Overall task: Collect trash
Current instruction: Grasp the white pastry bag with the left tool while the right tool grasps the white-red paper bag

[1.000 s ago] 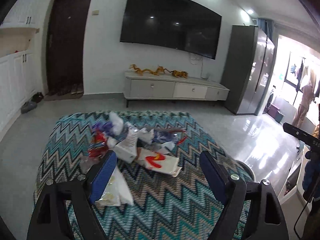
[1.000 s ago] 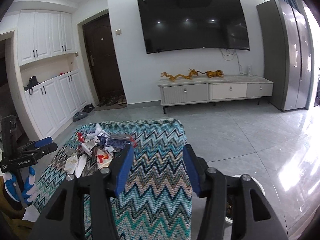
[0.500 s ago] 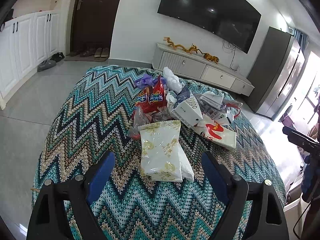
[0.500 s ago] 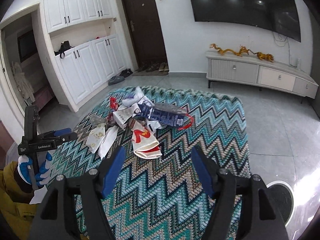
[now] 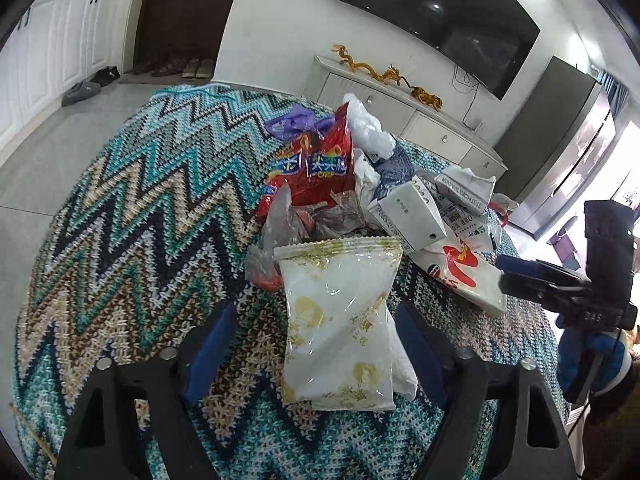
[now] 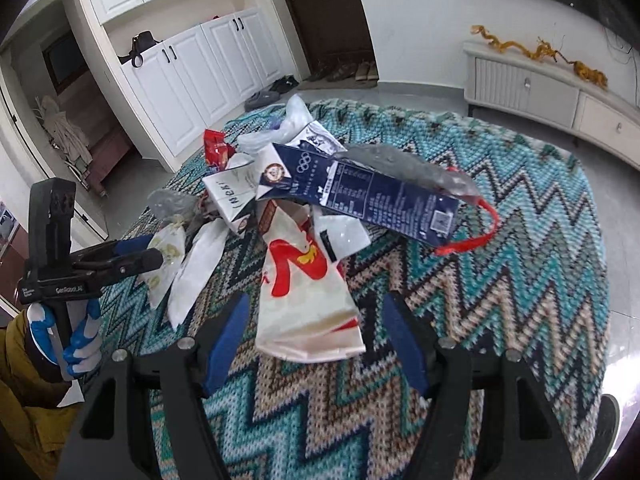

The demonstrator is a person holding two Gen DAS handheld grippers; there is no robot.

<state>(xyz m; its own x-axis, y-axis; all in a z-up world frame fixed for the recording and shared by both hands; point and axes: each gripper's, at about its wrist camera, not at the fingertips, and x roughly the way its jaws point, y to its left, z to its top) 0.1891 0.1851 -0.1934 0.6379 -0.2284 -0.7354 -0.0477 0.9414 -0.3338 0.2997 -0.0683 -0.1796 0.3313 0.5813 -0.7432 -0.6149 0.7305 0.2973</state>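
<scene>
Both tongs gape empty, the left gripper [image 5: 314, 350] straddling the white-and-gold wrapper [image 5: 338, 320], the right gripper [image 6: 316, 340] straddling the red-and-white bag [image 6: 306, 300], so the trash pile [image 5: 360, 188] ahead looks wholly uncollected.

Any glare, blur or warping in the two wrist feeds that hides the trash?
Left wrist: ceiling lights glare on the TV, bright window at right; the white-gold wrapper stays sharp. Right wrist: heavy fisheye bending at the cabinets; the red-and-white bag reads clearly.
</scene>
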